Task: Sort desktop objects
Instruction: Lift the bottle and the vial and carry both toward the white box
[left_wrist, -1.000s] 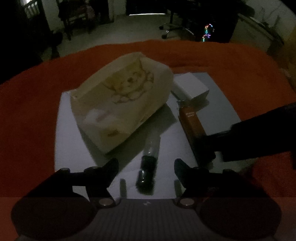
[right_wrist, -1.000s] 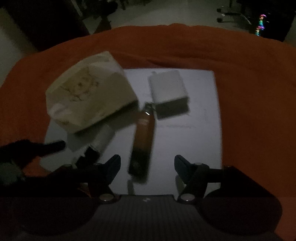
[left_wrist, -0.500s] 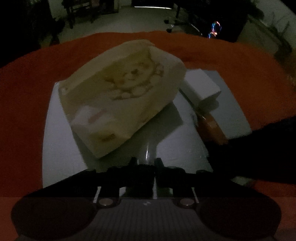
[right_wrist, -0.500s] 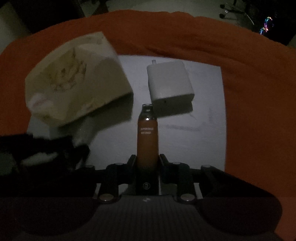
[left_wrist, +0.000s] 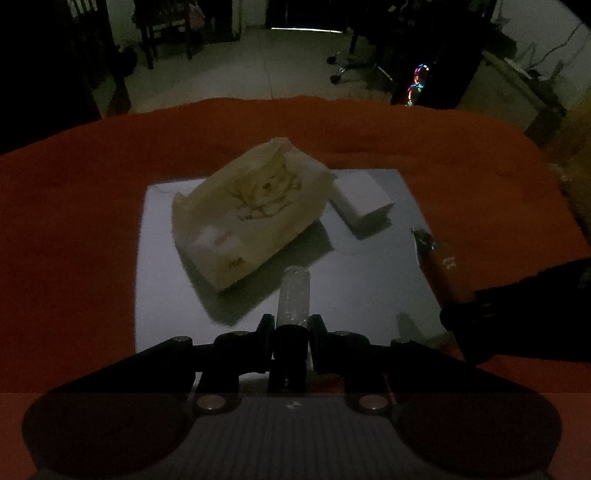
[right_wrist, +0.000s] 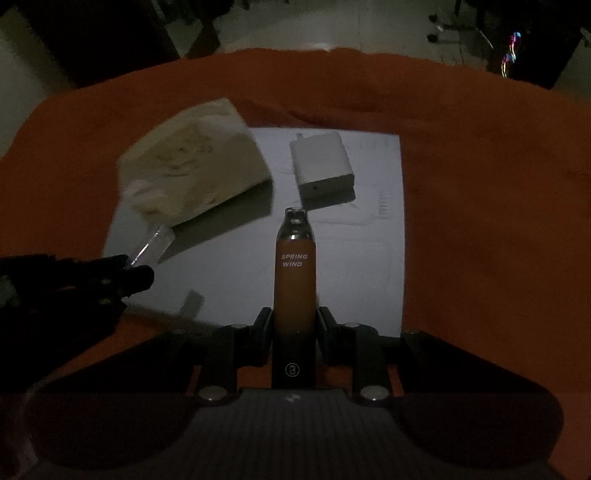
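The room is dim. My left gripper (left_wrist: 290, 332) is shut on the dark end of a small tube with a clear cap (left_wrist: 293, 295), held above the white sheet (left_wrist: 162, 258). My right gripper (right_wrist: 294, 325) is shut on an orange stick-shaped device (right_wrist: 295, 280) marked "SPRING WIND", which points away from me. In the right wrist view the left gripper (right_wrist: 136, 275) shows at the left with the clear tube (right_wrist: 155, 242). The orange device (left_wrist: 441, 264) also appears at the right of the left wrist view.
A cream tissue pack with a cartoon print (left_wrist: 251, 218) and a white charger block (left_wrist: 364, 201) lie on the white sheet. An orange cloth (left_wrist: 74, 221) covers the table around it. Beyond the far edge are floor, chairs and a lit computer case (left_wrist: 415, 86).
Both grippers went from open to shut, the left on the clear tube and the right on the orange device. Both have since risen, and the sheet looks farther away.
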